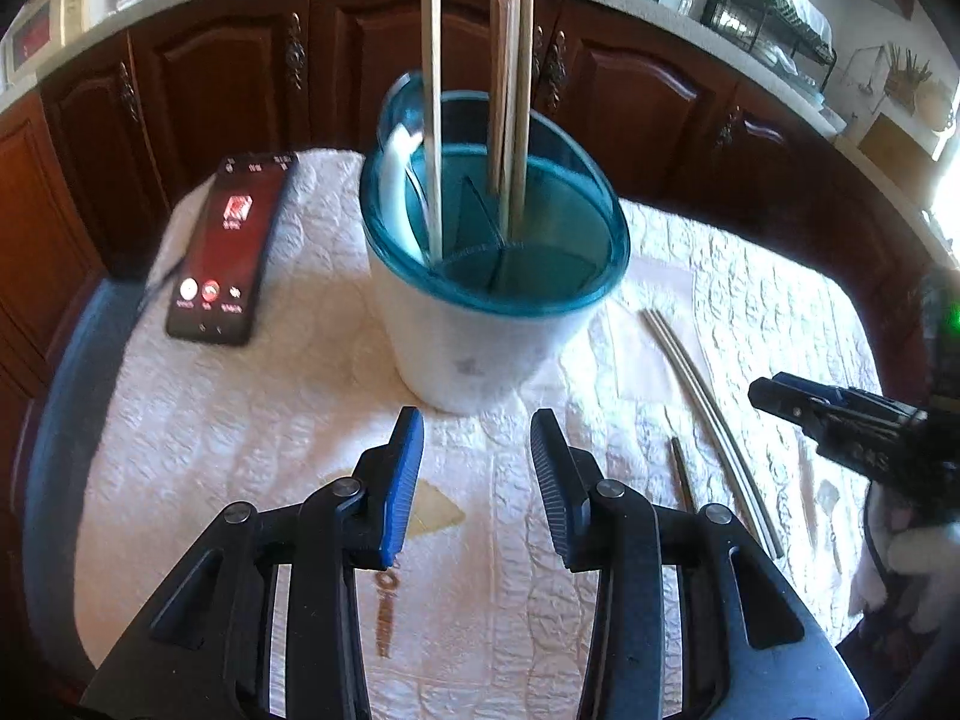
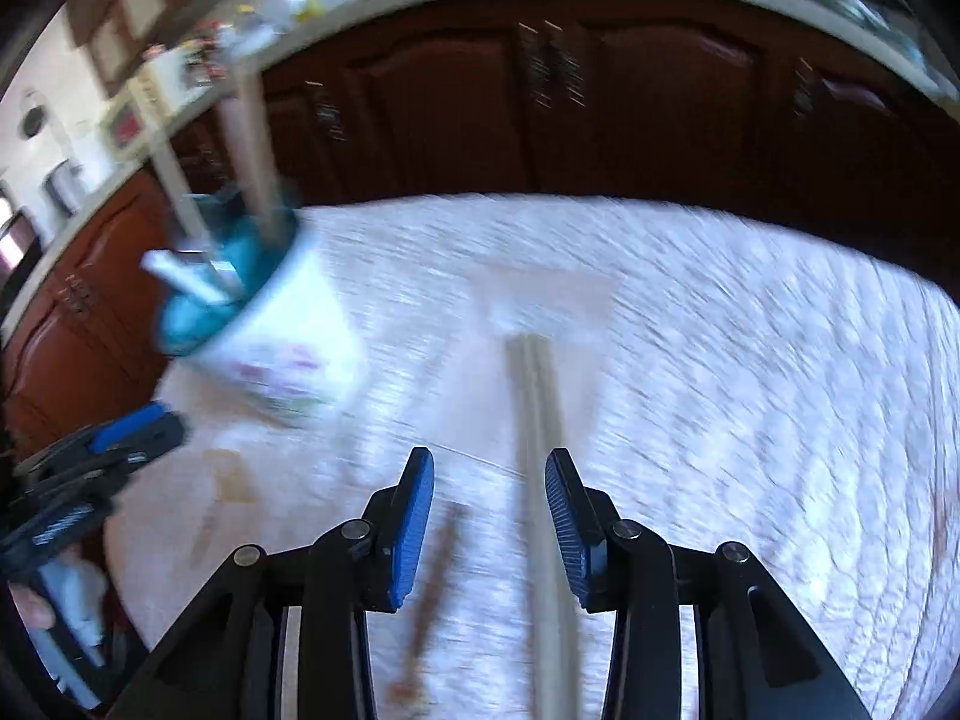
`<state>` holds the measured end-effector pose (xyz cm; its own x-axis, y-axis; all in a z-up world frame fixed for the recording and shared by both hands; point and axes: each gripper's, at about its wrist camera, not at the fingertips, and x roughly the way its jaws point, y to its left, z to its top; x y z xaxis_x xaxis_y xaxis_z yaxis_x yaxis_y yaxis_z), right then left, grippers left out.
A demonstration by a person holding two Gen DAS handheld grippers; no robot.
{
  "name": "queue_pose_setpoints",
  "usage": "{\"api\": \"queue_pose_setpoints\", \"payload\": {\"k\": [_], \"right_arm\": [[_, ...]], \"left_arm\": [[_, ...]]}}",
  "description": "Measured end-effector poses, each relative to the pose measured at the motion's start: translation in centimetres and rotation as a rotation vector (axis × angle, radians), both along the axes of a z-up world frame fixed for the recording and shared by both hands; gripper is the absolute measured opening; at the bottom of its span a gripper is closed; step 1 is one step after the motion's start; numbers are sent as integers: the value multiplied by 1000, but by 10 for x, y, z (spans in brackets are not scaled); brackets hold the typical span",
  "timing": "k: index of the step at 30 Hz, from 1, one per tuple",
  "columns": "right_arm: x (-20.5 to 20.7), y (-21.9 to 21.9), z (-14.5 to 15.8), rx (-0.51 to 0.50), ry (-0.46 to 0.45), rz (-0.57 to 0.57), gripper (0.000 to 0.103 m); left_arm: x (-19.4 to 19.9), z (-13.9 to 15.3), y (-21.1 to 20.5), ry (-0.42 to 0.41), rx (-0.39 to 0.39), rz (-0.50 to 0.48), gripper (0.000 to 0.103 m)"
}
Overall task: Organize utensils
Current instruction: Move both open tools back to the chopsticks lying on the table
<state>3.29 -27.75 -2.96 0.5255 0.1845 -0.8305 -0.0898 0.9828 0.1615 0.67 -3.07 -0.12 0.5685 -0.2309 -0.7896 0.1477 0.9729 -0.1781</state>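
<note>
A white utensil holder with a teal divided insert (image 1: 486, 300) stands on the white quilted table cover (image 1: 240, 420). Wooden chopsticks (image 1: 513, 102) and a pale stick (image 1: 431, 90) stand upright in it. A pair of metal chopsticks (image 1: 708, 414) and a dark chopstick (image 1: 684, 474) lie on the cloth to its right. My left gripper (image 1: 477, 480) is open and empty just in front of the holder. My right gripper (image 2: 489, 516) is open low over the cloth, the metal chopsticks (image 2: 540, 480) lying between its fingers, the dark chopstick (image 2: 435, 576) below the left finger. The right view is motion-blurred.
A black phone (image 1: 228, 246) with a lit screen lies on the cloth left of the holder. Dark wooden cabinets (image 1: 240, 72) and a cluttered counter run behind the table. The holder also shows at the left of the right wrist view (image 2: 264, 312).
</note>
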Motion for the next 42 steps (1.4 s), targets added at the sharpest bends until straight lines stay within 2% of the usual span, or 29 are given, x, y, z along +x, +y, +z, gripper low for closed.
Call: {"api": "queue_pose_setpoints", "payload": {"k": [5,12,19,21,25,29,31,33,40,42], "right_arm": [[13,-18,-23,-7,60,-34,37],[29,-3,-41,-49,110,27,29],[36,-1,-40,-25,122,50,28],[38,1,-40,-62,114,57,28],[39,-11,-40,-63,112,-24,27],[34,-29,-36,-114,99,-90,27],[32,-33,-34,-90,100,-93,27],[31,-31,-32,-59,93,-76,27],[43,-4,-32,-91,86,14,26],[52,2,-36,-108,95,33,16]], "left_arm": [[0,-4,-5,17,-5,-12,36],[4,-8,-4,35,-1,-9,36],[6,-12,-5,46,-4,-15,36],[5,-13,-8,52,-5,-22,36],[3,-13,-13,54,-4,-38,36],[4,-13,-11,57,-3,-38,36],[5,-14,-11,60,-7,-35,36],[6,-14,-13,62,-11,-38,36],[5,-17,-20,78,-31,-74,36],[4,-18,-22,86,-53,-94,36]]}}
